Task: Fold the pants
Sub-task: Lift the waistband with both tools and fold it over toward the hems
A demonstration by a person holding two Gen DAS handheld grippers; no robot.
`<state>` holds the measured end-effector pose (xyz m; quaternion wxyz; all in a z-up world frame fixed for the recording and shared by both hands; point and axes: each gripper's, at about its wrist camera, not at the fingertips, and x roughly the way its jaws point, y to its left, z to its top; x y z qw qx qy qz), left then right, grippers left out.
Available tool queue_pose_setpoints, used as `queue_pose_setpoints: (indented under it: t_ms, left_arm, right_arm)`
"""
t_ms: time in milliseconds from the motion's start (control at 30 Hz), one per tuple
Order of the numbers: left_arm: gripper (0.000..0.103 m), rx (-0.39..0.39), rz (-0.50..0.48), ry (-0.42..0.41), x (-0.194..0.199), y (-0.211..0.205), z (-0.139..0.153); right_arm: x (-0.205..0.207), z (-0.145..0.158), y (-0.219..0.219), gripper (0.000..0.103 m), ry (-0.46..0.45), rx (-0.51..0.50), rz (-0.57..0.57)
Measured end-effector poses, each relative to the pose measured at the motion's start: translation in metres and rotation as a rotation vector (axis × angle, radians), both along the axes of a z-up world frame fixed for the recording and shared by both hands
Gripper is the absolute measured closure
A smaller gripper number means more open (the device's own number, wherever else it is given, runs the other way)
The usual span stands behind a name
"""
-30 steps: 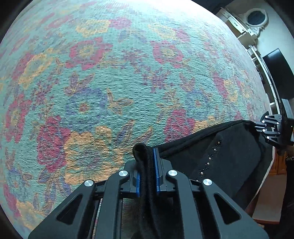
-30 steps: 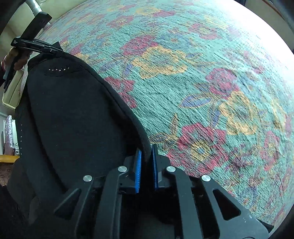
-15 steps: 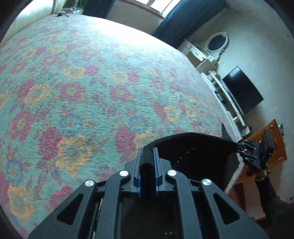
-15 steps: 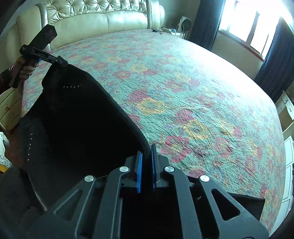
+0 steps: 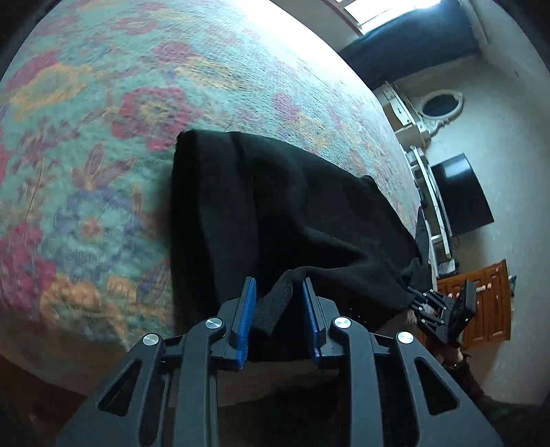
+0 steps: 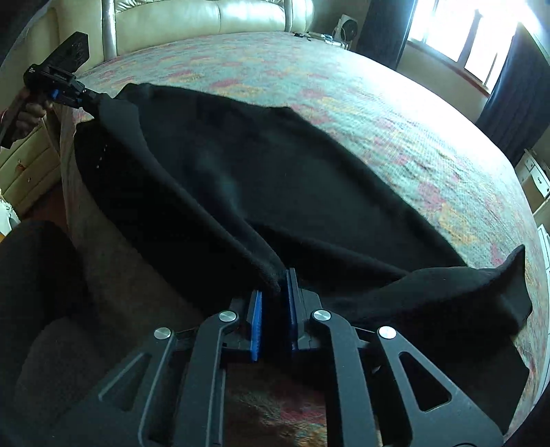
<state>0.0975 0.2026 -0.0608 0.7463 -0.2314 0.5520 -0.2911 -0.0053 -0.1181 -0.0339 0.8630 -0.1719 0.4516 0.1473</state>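
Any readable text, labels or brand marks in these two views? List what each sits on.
None readable.
Small pale marking on the black left tool's body: too blurred to read.
Black knit pants, floral teal bedspread, dark flat television screen: no text visible.

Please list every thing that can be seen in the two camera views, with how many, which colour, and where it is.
pants: one, black, spread on the bed near its edge, one edge between each gripper's jaws
bedspread: one, teal with red and yellow flowers, covers the bed
headboard: one, cream, tufted, at the far end of the bed
television: one, black, by the wall
mirror: one, oval with white frame, on the wall
curtains: dark blue, beside the windows
left gripper: one, black with blue pads, jaws opening, fabric loose between them
right gripper: one, black with blue pads, jaws opening, fabric between them
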Motion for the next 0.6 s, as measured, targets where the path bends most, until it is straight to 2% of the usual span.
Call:
queue_pose_setpoints:
  t_ms: [67,100,167,200,233,300,400,500,600]
  left_arm:
    - [0.073,-0.043,0.058,0.006,-0.009,0.009,0.004]
    - [0.071,-0.036,0.091,0.011,-0.013,0.012,0.008]
    - [0.060,0.014,0.179,-0.009,-0.024,0.016,0.021]
    - [0.056,0.024,0.212,-0.027,-0.029,0.017,0.030]
    - [0.051,0.033,0.240,-0.039,-0.035,0.017,0.037]
    - [0.050,0.025,0.284,-0.060,-0.043,0.013,0.049]
    - [0.050,0.048,0.334,-0.041,-0.047,-0.002,0.054]
    - [0.050,0.096,0.378,-0.003,-0.048,-0.014,0.048]
    - [0.050,0.085,0.439,0.059,-0.053,-0.022,0.040]
  right_arm:
    - [-0.005,-0.007,0.002,0.087,0.025,-0.013,0.003]
    - [-0.007,-0.004,0.003,0.084,0.020,-0.005,-0.006]
    - [-0.008,0.006,0.000,0.073,0.034,0.042,-0.045]
    - [-0.011,0.012,-0.003,0.054,0.035,0.086,-0.074]
    - [-0.013,0.018,-0.008,0.041,0.036,0.134,-0.101]
    - [-0.019,0.029,-0.016,0.038,0.045,0.230,-0.142]
    - [-0.022,0.035,-0.033,0.038,0.086,0.394,-0.215]
    - [-0.020,0.032,-0.054,0.038,0.143,0.580,-0.304]
    - [-0.024,0.027,-0.068,0.038,0.192,0.716,-0.383]
